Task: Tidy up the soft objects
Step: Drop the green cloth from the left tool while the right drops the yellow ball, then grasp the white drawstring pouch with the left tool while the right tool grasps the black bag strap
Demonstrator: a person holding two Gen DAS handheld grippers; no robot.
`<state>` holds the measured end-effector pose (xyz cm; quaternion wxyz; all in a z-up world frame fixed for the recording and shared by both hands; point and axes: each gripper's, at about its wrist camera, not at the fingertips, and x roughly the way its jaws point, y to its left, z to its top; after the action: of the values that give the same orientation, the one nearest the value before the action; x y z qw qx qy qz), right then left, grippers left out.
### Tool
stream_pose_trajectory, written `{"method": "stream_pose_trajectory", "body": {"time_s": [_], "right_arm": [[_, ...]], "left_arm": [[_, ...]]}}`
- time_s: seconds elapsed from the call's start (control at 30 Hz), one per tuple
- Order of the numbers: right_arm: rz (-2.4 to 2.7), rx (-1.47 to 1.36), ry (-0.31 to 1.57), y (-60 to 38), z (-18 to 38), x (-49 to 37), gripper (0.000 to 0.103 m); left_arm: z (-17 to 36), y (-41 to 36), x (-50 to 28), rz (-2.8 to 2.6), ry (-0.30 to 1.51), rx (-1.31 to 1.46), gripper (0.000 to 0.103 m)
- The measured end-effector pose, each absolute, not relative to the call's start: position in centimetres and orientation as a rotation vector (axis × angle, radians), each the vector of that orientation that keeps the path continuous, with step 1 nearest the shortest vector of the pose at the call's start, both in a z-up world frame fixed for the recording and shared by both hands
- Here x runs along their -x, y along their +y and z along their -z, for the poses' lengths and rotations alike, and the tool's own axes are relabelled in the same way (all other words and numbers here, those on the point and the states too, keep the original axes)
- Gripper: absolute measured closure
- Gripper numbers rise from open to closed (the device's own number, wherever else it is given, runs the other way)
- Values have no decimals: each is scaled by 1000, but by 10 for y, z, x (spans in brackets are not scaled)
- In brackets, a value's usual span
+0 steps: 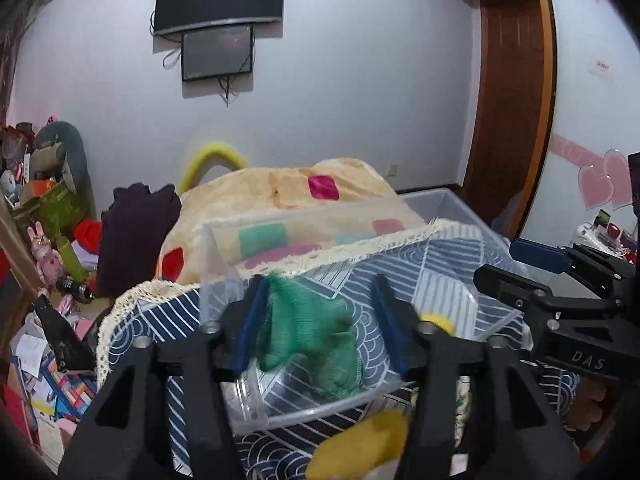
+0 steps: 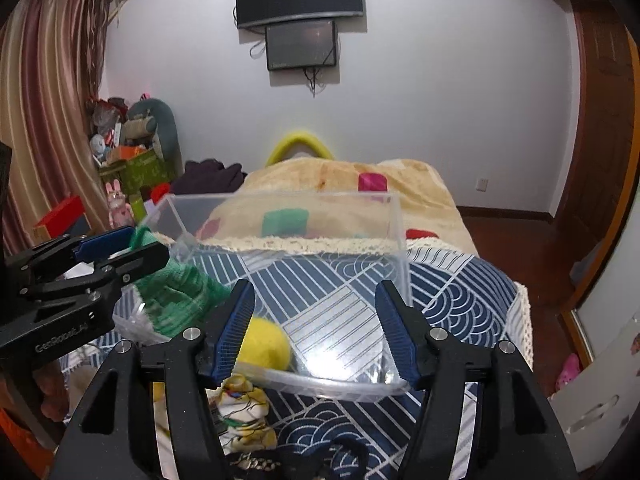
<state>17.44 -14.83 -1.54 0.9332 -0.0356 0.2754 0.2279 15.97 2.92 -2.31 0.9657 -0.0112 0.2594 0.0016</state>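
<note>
Here, on the far left of the room, a heap of plush toys [image 2: 136, 136] and boxes stands against the striped curtain [image 2: 52, 92], with a dark purple garment [image 1: 136, 236] lying on the near edge of the bed beside it. Next comes the left gripper [image 1: 320, 320], its blue-padded fingers [image 1: 250, 320] spread wide over a clear plastic bin [image 1: 224, 248]. A green knitted cloth [image 1: 316, 344] hangs against the inner face of the left finger and droops into the bin; the right finger stands clear of it, so nothing is pinched between the two. In the right wrist view the same cloth [image 2: 180, 296] is bunched at the left wall of the bin [image 2: 396, 240], just under the left gripper [image 2: 116, 254].

The bin sits on a blue and white patterned cloth [image 2: 460, 292] with a cream lace edge, spread over the foot of the bed. A yellow soft ball [image 2: 266, 344] lies inside the bin at its near left corner, close to the green cloth. In front of the bin, outside it, lie a yellow soft piece [image 1: 360, 444] and a white, yellow and green printed fabric [image 2: 244, 412].

Further right, the right gripper [image 2: 316, 328] hangs over the near rim of the bin, its fingers spread and holding nothing. Beyond, a cream blanket [image 2: 336, 180] with coloured squares covers the bed, and a wooden door [image 2: 600, 120] closes the right side.
</note>
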Motion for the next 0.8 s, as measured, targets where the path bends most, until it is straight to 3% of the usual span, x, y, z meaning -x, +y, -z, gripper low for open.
{"method": "stream_pose_trajectory", "body": {"time_s": [0.2, 0.33, 0.47, 0.8], "right_arm": [[-477, 76, 501, -156, 1, -148, 39], [-485, 79, 493, -160, 1, -134, 38], [-485, 80, 515, -168, 13, -122, 28], [-469, 77, 655, -176, 59, -113, 27]], "left_arm": [[4, 31, -123, -24, 452, 25, 2], [5, 27, -99, -14, 448, 24, 1], [16, 22, -82, 8, 470, 35, 1], [64, 3, -62, 54, 572, 107, 1]]}}
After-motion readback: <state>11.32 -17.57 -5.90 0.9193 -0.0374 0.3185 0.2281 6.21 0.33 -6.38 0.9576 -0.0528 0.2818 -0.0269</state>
